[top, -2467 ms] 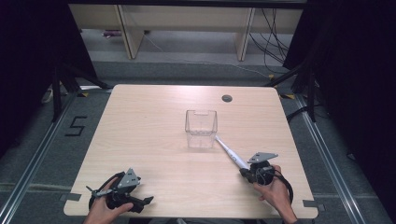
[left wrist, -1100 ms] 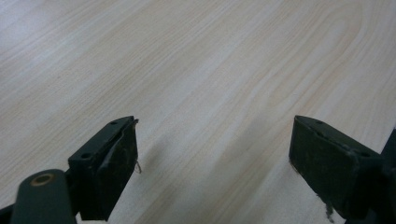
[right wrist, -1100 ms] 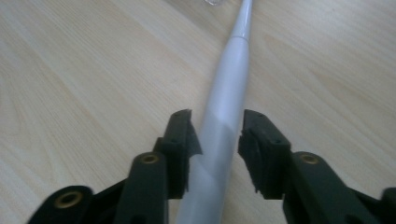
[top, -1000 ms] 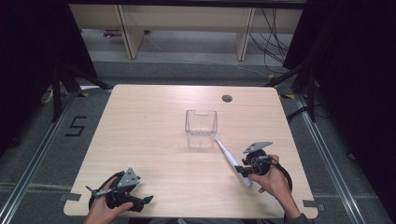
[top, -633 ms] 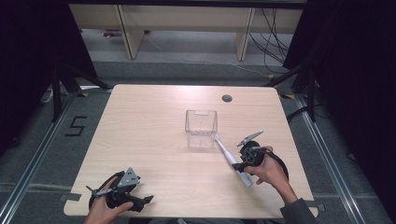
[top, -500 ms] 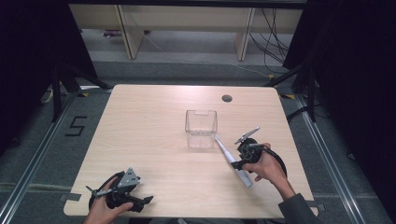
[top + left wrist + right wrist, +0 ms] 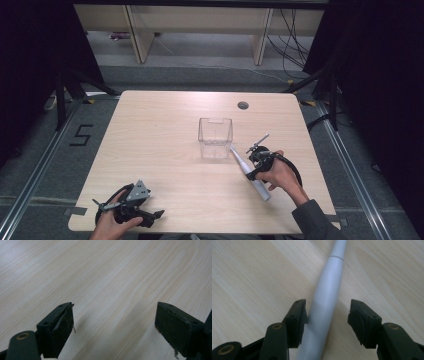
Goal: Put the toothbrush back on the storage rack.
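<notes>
A long, pale grey tapered handle (image 7: pixel 250 175) lies slantwise on the wooden table (image 7: pixel 165 125), its thin end close to a clear plastic box (image 7: pixel 215 137). My right gripper (image 7: pixel 252 171) stands open astride the handle's thick part. In the right gripper view the handle (image 7: pixel 329 290) runs up between the jaws of that gripper (image 7: pixel 327 315), closer to the left jaw. My left gripper (image 7: pixel 154 216) rests near the table's front left edge. Its jaws (image 7: pixel 113 322) are wide open over bare wood, with nothing between them.
The clear box stands upright at the table's middle. A round cable hole (image 7: pixel 243 105) sits at the back right. Wooden shelving (image 7: pixel 200 30) and cables lie beyond the far edge. A floor mark "5" (image 7: pixel 80 135) is to the left.
My right gripper has moved from the front right edge inward and to the left, coming down astride the grey handle. The left gripper and the box have stayed put.
</notes>
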Tool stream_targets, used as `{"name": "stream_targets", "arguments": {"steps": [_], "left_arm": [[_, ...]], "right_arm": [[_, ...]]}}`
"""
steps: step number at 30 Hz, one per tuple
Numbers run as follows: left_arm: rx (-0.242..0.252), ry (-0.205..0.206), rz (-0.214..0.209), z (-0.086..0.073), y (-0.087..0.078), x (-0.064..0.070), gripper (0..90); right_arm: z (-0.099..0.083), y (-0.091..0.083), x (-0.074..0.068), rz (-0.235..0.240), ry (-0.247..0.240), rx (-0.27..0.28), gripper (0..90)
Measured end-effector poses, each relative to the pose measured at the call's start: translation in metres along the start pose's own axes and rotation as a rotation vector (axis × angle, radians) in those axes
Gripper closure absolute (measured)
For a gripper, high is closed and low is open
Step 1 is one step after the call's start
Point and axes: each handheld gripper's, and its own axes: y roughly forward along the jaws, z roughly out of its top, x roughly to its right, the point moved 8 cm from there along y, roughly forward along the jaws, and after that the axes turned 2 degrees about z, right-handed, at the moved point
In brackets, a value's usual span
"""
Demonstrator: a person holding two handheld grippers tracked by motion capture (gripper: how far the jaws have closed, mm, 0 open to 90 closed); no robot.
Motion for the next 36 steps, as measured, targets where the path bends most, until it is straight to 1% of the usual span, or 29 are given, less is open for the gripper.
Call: {"name": "stream_targets", "arguments": {"steps": [1, 2, 3, 4, 5, 6, 7, 8, 9, 10, 11, 12, 17, 18, 19, 20, 22, 23, 24, 25, 26, 28, 30, 31, 32, 33, 34, 35, 36], "left_arm": [[0.005, -0.003, 0.003, 0.001, 0.000, -0.001, 15.2], [0.012, -0.008, 0.007, 0.001, 0.000, -0.001, 15.2], [0.009, -0.008, 0.007, 0.001, -0.001, -0.001, 15.2], [0.009, -0.008, 0.007, 0.001, -0.001, -0.001, 15.2], [0.007, -0.005, -0.001, 0.001, -0.002, 0.000, 15.2], [0.007, -0.005, -0.001, 0.001, -0.002, 0.000, 15.2], [0.015, -0.011, 0.004, 0.002, -0.001, -0.001, 15.2], [0.016, -0.006, -0.001, 0.002, -0.002, 0.000, 15.2], [0.016, -0.006, -0.001, 0.002, -0.002, 0.000, 15.2], [0.015, -0.006, -0.003, 0.002, -0.002, 0.000, 15.2], [0.015, -0.006, -0.003, 0.002, -0.002, 0.000, 15.2], [0.016, -0.008, 0.005, 0.002, -0.002, -0.002, 15.2], [0.013, -0.006, -0.001, 0.002, -0.003, -0.001, 15.2], [0.016, -0.005, 0.001, 0.003, -0.002, -0.001, 15.2], [0.016, -0.005, 0.001, 0.003, -0.002, -0.001, 15.2], [0.008, -0.002, 0.001, 0.002, -0.003, -0.001, 15.2], [0.007, -0.007, -0.003, 0.001, -0.003, 0.000, 15.2], [0.014, -0.009, 0.000, 0.002, -0.002, -0.001, 15.2], [0.005, -0.004, 0.006, 0.002, -0.002, -0.002, 15.2], [0.005, -0.004, 0.006, 0.002, -0.002, -0.002, 15.2], [0.006, -0.008, 0.000, 0.001, -0.002, 0.000, 15.2], [0.016, -0.011, 0.000, 0.002, -0.001, 0.000, 15.1], [0.007, -0.008, 0.000, 0.002, -0.002, -0.001, 15.1], [0.016, -0.011, -0.001, 0.002, -0.001, 0.000, 15.2], [0.009, -0.006, 0.005, 0.001, -0.001, -0.001, 15.1], [0.002, -0.005, 0.006, 0.001, -0.002, -0.001, 15.2], [0.007, -0.010, 0.001, 0.001, -0.002, 0.000, 15.2], [0.007, -0.010, 0.001, 0.001, -0.002, 0.000, 15.2], [0.012, -0.008, 0.001, 0.002, -0.001, -0.001, 15.2]], "right_arm": [[0.002, 0.000, 0.001, 0.003, -0.014, -0.001, 47.9], [0.002, 0.000, 0.000, -0.003, -0.003, -0.009, 47.9], [0.003, 0.001, 0.001, -0.008, -0.020, -0.006, 47.9], [0.003, 0.001, 0.001, -0.008, -0.020, -0.006, 47.9], [0.004, 0.002, -0.001, -0.015, -0.011, -0.028, 47.9], [0.004, 0.002, -0.001, -0.015, -0.011, -0.028, 47.9], [0.005, 0.003, 0.000, -0.016, -0.023, -0.027, 47.9], [0.009, 0.005, 0.001, -0.020, -0.064, -0.021, 48.8], [0.009, 0.005, 0.001, -0.020, -0.064, -0.021, 48.8], [0.009, 0.007, -0.001, -0.019, -0.058, -0.044, 49.8], [0.009, 0.007, -0.001, -0.019, -0.058, -0.044, 49.8], [0.010, 0.009, -0.002, -0.018, -0.064, -0.059, 52.1], [0.012, 0.010, -0.001, -0.016, -0.078, -0.085, 54.0], [0.012, 0.011, -0.001, -0.007, -0.082, -0.097, 55.3], [0.013, 0.011, -0.001, -0.005, -0.078, -0.100, 56.4], [0.012, 0.012, -0.001, -0.006, -0.061, -0.114, 56.6], [0.012, 0.012, 0.000, -0.004, -0.070, -0.117, 57.1], [0.011, 0.014, 0.000, 0.005, -0.057, -0.129, 58.1], [0.011, 0.014, -0.001, 0.008, -0.046, -0.137, 58.7], [0.011, 0.014, -0.001, 0.008, -0.046, -0.137, 58.7], [0.011, 0.016, 0.000, 0.008, -0.062, -0.141, 60.0], [0.011, 0.016, 0.000, -0.001, -0.056, -0.154, 60.8], [0.011, 0.016, 0.000, 0.000, -0.062, -0.157, 60.9], [0.011, 0.016, 0.000, 0.004, -0.057, -0.165, 61.2], [0.011, 0.015, 0.001, -0.005, -0.052, -0.182, 61.8], [0.011, 0.016, 0.003, -0.004, -0.071, -0.189, 62.1], [0.010, 0.016, 0.003, -0.008, -0.058, -0.209, 62.4], [0.010, 0.016, 0.003, -0.008, -0.058, -0.209, 62.4], [0.011, 0.016, 0.006, -0.010, -0.071, -0.224, 63.2]]}}
